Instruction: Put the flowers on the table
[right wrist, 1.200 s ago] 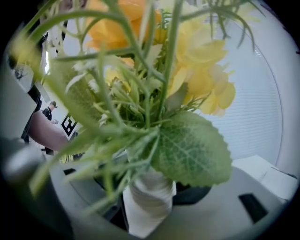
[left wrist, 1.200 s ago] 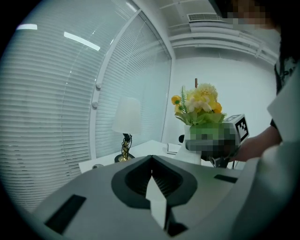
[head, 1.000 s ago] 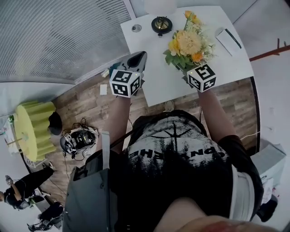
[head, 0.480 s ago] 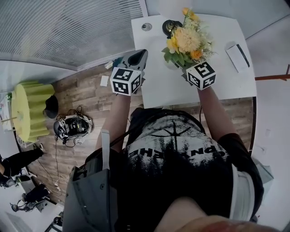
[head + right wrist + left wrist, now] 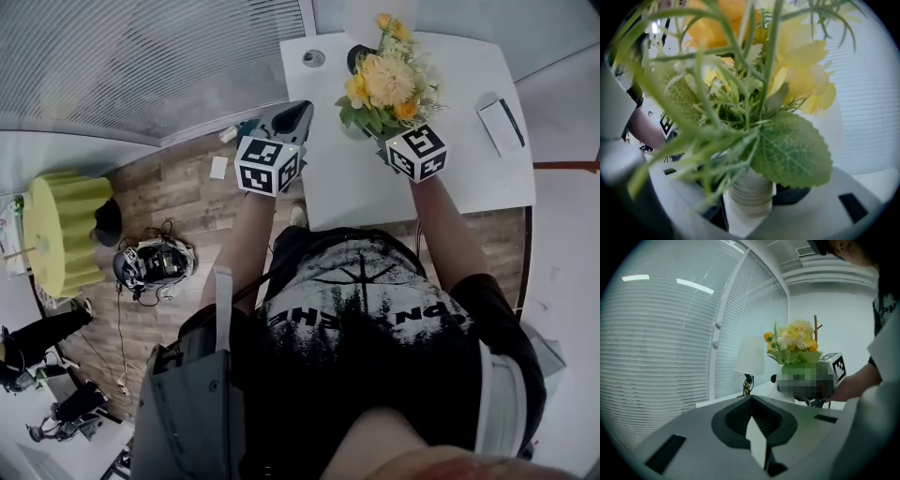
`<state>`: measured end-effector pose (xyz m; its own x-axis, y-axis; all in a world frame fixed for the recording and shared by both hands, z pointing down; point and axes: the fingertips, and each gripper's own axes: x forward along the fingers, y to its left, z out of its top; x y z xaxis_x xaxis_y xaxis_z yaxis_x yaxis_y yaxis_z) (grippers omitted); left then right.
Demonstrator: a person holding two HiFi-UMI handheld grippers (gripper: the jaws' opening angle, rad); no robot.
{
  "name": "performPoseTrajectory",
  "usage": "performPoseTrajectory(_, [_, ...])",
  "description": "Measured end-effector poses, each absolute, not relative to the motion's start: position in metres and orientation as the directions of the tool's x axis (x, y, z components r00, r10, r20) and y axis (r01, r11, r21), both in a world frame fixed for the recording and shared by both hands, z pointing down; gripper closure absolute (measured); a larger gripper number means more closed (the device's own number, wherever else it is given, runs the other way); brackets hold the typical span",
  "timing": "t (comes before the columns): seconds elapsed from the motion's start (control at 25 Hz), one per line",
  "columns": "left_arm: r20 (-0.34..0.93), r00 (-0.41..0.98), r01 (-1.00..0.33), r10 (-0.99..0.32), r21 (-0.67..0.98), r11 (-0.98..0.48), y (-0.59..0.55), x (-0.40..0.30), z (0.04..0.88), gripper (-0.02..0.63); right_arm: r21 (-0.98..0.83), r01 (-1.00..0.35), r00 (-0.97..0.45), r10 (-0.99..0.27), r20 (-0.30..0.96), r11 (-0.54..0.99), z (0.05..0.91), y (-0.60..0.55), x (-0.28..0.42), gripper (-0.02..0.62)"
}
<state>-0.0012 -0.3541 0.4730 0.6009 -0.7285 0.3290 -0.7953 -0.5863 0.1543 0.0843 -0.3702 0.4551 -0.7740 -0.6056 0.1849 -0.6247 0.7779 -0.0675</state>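
White tabletop (image 5: 469, 159) lies beneath; fingers of the right gripper (image 5: 749, 211) clamp a ribbed white vase (image 5: 751, 192), yellow and orange flowers (image 5: 386, 82) rising above them; fingers of the left gripper (image 5: 757, 441) meet, empty.

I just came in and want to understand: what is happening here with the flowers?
A person works with two handheld grippers. The right gripper is shut on the white ribbed vase of yellow and orange flowers, over the white table. The left gripper is shut and empty, at the table's edge.
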Motion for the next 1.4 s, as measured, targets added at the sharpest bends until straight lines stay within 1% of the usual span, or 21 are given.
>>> performPoseTrajectory(0.32, [0.347, 0.617, -0.783, -0.706, 0.181, -0.595, -0.367, -0.029, 0.488, 0.594, -0.056, -0.627, -0.768, -0.605, 0.212, 0.777, 0.476, -0.391, 0.049, 0.342])
performPoseTrajectory(0.84, [0.383, 0.607, -0.79, -0.696, 0.199, -0.58, -0.369, -0.033, 0.501, 0.594, -0.05, -0.628, -0.767, -0.607, 0.206, 0.777, 0.498, -0.405, 0.04, 0.342])
performPoseTrajectory(1.4, [0.424, 0.635, -0.765, -0.646, 0.235, -0.599, -0.368, -0.03, 0.528, 0.595, -0.071, -0.635, -0.764, -0.611, 0.207, 0.769, 0.529, -0.425, 0.024, 0.342])
